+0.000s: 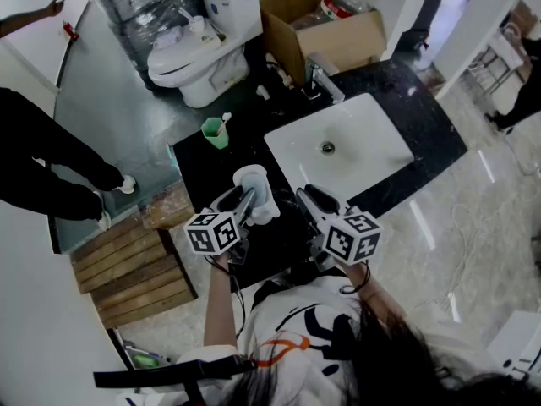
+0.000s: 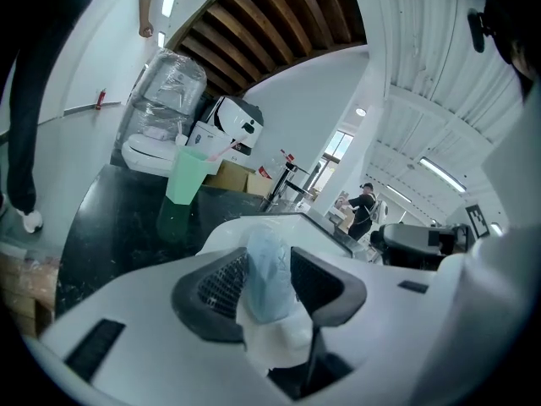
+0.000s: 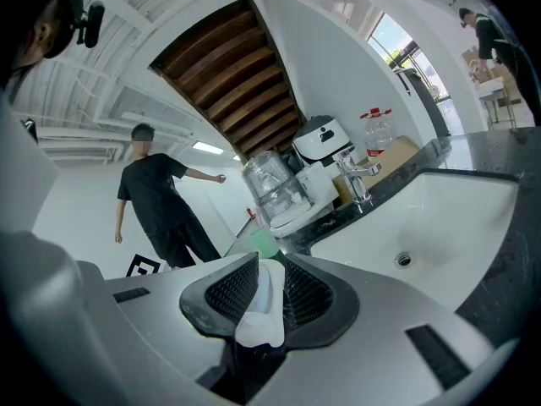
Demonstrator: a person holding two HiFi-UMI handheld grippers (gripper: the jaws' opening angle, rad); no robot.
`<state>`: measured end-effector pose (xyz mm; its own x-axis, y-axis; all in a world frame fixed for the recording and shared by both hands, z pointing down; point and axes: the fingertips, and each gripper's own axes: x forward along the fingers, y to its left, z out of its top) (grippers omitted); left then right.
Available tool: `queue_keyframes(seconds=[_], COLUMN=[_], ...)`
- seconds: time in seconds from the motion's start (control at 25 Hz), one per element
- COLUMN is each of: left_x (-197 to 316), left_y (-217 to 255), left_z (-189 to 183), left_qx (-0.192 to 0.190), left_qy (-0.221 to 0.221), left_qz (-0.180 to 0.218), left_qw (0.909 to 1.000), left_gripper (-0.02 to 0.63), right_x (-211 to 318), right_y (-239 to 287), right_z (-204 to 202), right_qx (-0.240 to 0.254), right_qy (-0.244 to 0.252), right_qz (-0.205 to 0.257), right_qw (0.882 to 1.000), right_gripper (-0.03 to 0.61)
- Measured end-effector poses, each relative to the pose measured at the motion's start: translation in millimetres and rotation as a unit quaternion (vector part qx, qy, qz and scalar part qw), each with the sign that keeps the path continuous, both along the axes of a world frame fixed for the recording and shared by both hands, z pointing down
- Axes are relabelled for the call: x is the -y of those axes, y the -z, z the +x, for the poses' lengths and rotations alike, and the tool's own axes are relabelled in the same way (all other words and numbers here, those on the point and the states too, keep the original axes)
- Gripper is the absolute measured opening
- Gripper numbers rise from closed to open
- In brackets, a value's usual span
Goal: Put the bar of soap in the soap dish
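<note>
My left gripper [image 1: 245,205] is clamped on the white soap dish [image 2: 269,269], holding it tilted above the black countertop's [image 1: 203,169] near edge, just left of the sink [image 1: 363,155]. My right gripper [image 1: 307,198] is pressed tight on the pale bar of soap [image 3: 260,303], just beside the dish over that same near edge; I cannot tell whether the 2 touch. 1 green cup [image 1: 215,132] stands near the far left corner.
</note>
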<state>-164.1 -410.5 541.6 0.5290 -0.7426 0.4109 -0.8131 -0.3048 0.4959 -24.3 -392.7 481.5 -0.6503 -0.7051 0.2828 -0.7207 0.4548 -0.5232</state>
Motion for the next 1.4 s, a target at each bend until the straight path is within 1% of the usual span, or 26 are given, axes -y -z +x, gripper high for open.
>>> queue_keyframes(seconds=[0.08, 0.2, 0.48, 0.56, 0.68, 0.76, 1.0, 1.16, 1.4], left_x=[0.9, 1.7, 0.6, 0.6, -0.4, -3.5, -14.0, -20.4, -33.1], left_y=[2.3, 3.8, 7.9, 11.2, 18.7, 23.9, 45.0, 65.0, 91.7], left_z=[-3.1, -5.8, -13.8, -18.3, -23.2, -25.5, -32.0, -36.6, -42.6], left_qx=[-0.008, -0.019, -0.028, -0.043, -0.082, -0.101, -0.107, -0.119, -0.132], left_qy=[0.008, 0.016, 0.034, 0.044, 0.057, 0.064, 0.072, 0.080, 0.100], left_qz=[0.004, 0.005, 0.012, 0.019, 0.029, 0.033, 0.061, 0.088, 0.114], left_qw=[0.9999, 0.9997, 0.9990, 0.9980, 0.9946, 0.9923, 0.9897, 0.9858, 0.9795], left_gripper=[0.158, 0.158, 0.158, 0.158, 0.158, 0.158, 0.158, 0.156, 0.154], right_x=[-0.1, -0.4, -2.5, -3.2, -3.7, -4.3, -6.0, -8.7, -11.1], right_y=[-0.2, -0.7, -0.7, -1.2, -1.3, 0.1, 1.6, 2.3, 4.8], right_z=[0.2, 0.3, -0.1, -1.2, -2.8, -4.0, -10.6, -19.1, -28.8], right_qx=[0.000, -0.001, -0.002, -0.002, -0.003, -0.002, 0.000, 0.002, 0.005], right_qy=[0.000, 0.001, 0.003, 0.004, 0.006, 0.009, 0.017, 0.028, 0.038], right_qz=[0.000, -0.002, -0.003, -0.003, -0.002, -0.002, -0.001, 0.000, 0.004], right_qw=[1.000, 1.000, 1.000, 1.000, 1.000, 1.000, 1.000, 1.000, 0.999], right_gripper=[0.103, 0.103, 0.103, 0.103, 0.103, 0.103, 0.103, 0.103, 0.103])
